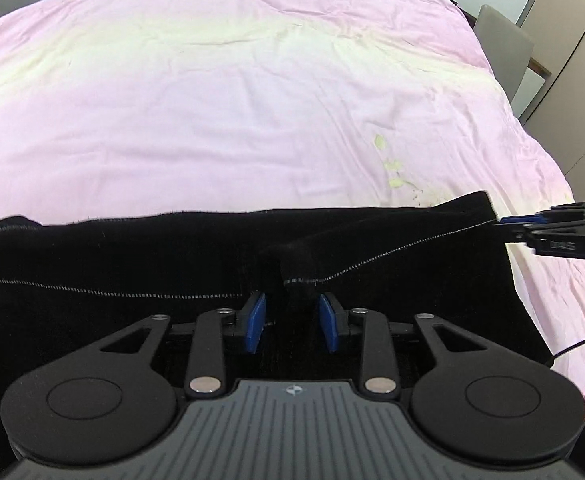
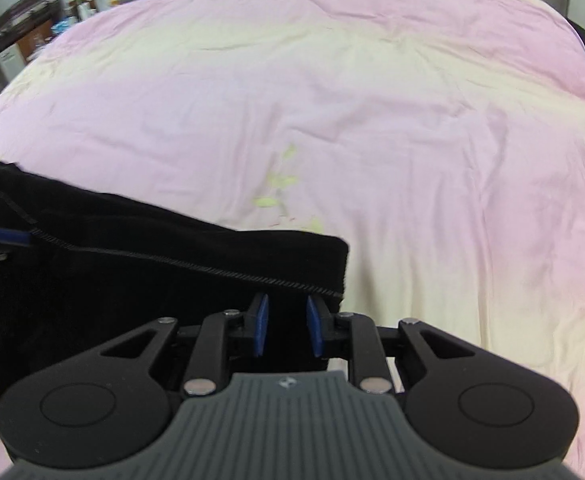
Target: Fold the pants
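Observation:
Black pants (image 1: 132,256) with pale stitched seams lie across the near part of a pink bed cover (image 1: 252,100). My left gripper (image 1: 291,295) hangs over them with its blue pads apart; a raised bunch of black cloth stands between the pads and does not look pinched. In the right wrist view my right gripper (image 2: 286,297) is shut on the pants (image 2: 132,280) near their right end, with black cloth filling the gap between its pads. That right gripper (image 1: 504,222) also shows at the pants' far right corner, and the left gripper (image 2: 0,238) peeks in at the left edge.
The pink bed cover (image 2: 332,100) stretches far ahead, wrinkled, with a small leaf print. A grey chair (image 1: 504,48) and pale cabinets (image 1: 572,60) stand off the bed's right side. Cluttered shelves (image 2: 32,28) lie beyond the far left corner. A black cable (image 1: 580,340) trails at right.

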Demonstrator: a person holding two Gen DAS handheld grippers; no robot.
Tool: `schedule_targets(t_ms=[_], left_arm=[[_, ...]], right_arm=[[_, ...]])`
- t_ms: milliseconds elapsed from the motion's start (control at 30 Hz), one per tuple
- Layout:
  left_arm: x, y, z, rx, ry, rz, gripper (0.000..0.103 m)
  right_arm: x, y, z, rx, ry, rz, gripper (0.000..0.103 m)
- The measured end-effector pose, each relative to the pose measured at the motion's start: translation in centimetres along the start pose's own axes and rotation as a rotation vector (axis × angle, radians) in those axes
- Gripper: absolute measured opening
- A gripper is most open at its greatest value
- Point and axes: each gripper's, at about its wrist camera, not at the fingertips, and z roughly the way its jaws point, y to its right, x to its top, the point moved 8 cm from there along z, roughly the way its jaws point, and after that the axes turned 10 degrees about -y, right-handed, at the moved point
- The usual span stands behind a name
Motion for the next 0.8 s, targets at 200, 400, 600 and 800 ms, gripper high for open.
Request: schedule_targets(t_ms=[200, 400, 600, 800], left_arm=[[-0.1, 0.4, 1.1, 0.046, -0.020, -0.006, 0.033], [-2.2, 1.5, -1.4, 0.052, 0.045, -0.005, 0.033], [-4.8, 3.0, -1.7, 0.109, 0.049, -0.003, 0.033], [-6.3, 2.3, 1.7, 0.135, -0.001, -0.101, 0.038]], right_arm=[[0.0, 0.9, 2.3, -0.009, -0.034, 0.059, 0.018], [-4.0, -1.3, -2.3, 0.038, -0.021, 0.015, 0.018], [-10.1, -3.5, -4.9, 0.056, -0.020, -0.003, 0.018], [-12.9, -4.6, -2.3, 0.016, -0.068, -0.045, 0.018]])
